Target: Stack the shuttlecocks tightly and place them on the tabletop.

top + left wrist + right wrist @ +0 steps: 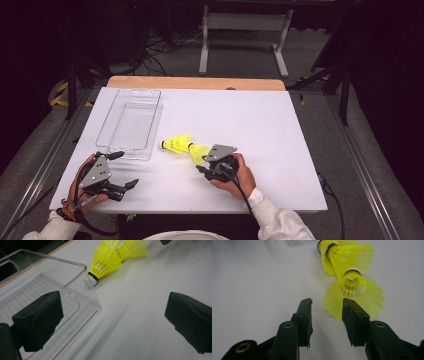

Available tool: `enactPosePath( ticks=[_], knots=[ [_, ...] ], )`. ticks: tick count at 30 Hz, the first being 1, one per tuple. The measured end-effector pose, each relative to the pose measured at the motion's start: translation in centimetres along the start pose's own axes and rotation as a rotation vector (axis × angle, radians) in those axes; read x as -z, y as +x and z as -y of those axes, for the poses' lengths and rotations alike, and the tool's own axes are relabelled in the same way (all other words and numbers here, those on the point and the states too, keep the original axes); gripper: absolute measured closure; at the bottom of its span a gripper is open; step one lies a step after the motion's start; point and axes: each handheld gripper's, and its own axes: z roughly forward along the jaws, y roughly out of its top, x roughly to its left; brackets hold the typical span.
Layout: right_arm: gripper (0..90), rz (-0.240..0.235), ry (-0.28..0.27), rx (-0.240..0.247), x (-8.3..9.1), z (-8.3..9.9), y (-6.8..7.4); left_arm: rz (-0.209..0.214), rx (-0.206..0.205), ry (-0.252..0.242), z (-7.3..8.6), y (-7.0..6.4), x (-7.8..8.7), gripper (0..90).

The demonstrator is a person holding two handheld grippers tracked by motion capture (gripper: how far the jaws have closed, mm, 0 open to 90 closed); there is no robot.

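Note:
Yellow shuttlecocks lie nested in a short row on their sides on the white table. In the left gripper view the front shuttlecock points its white cork at the corner of a clear plastic tray. My right gripper is open right at the rear shuttlecock; its right jaw overlaps the mesh skirt, whose edge lies between the fingertips. My left gripper is wide open and holds nothing, with its left jaw over the tray's near end and its right jaw over bare table.
The clear tray lies at the table's back left and holds nothing. A wooden strip runs along the table's far edge. Beyond it on the floor are a metal stand and cables.

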Motion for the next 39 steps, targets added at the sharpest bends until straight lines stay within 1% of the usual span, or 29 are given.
enactPosePath(
  ticks=[1,2,4,6,8,9,11,13,14,18,19,21,23,25,26,32,33,36,39],
  knots=[
    [60.8,0.000,0.000,0.000,0.0,0.0,0.0,0.001,0.000,0.001,0.0,0.0,0.0,2.5],
    [60.8,0.018,0.010,-0.011,-0.5,-0.1,0.1,0.000,-0.001,0.002,0.0,0.0,-0.1,2.5],
    [60.6,0.006,0.004,-0.031,-1.2,-0.2,0.3,-0.001,-0.002,0.003,0.0,0.0,-0.1,2.5],
    [60.6,0.016,0.016,-0.018,-1.8,-0.3,0.6,0.000,-0.001,0.002,0.0,0.0,-0.1,2.5],
    [61.5,0.016,0.017,-0.027,-2.2,-0.3,0.7,-0.001,-0.001,0.005,0.0,0.1,-0.1,2.5],
    [61.5,0.028,0.019,-0.030,-2.4,-0.3,0.6,-0.002,-0.001,0.007,0.0,0.1,-0.1,2.6],
    [63.7,0.045,0.013,-0.034,-2.5,-0.3,0.5,-0.001,-0.002,0.007,0.0,0.0,-0.1,2.7],
    [63.9,0.053,0.005,-0.041,-2.6,-0.3,0.3,-0.001,-0.003,0.008,0.0,0.0,-0.1,2.7],
    [65.8,0.064,0.000,-0.043,-2.6,-0.3,0.3,-0.001,-0.003,0.008,0.0,0.0,-0.1,2.6],
    [69.1,0.082,-0.005,-0.038,-2.8,-0.4,0.3,-0.003,-0.009,0.013,0.0,0.0,-0.2,2.7],
    [70.8,0.081,0.000,-0.032,-2.9,-0.4,0.3,-0.005,-0.010,0.016,0.0,0.0,-0.2,2.8],
    [71.5,0.078,0.000,-0.030,-2.9,-0.4,0.3,-0.004,-0.005,0.018,0.0,0.0,-0.2,2.8],
    [76.2,0.080,0.001,-0.020,-3.0,-0.4,0.4,-0.006,-0.006,0.018,0.0,0.0,-0.2,2.8],
    [77.7,0.081,0.006,-0.020,-3.0,-0.4,0.4,-0.007,-0.007,0.019,0.0,0.0,-0.2,2.8],
    [78.7,0.086,0.013,-0.012,-3.0,-0.3,0.4,-0.008,-0.007,0.021,0.0,0.0,-0.2,2.8],
    [84.0,0.083,0.018,-0.014,-2.8,-0.3,0.3,-0.010,-0.015,0.025,0.0,0.0,-0.2,2.9],
    [84.9,0.084,0.019,-0.014,-2.8,-0.3,0.4,-0.009,-0.021,0.026,0.0,0.0,-0.2,2.9],
    [87.9,0.091,0.023,-0.009,-2.7,-0.2,0.2,-0.009,-0.020,0.027,0.0,0.0,-0.2,2.9],
    [88.9,0.097,0.025,-0.015,-2.5,-0.2,0.1,-0.008,-0.021,0.027,0.0,0.0,-0.2,2.9]
  ],
)
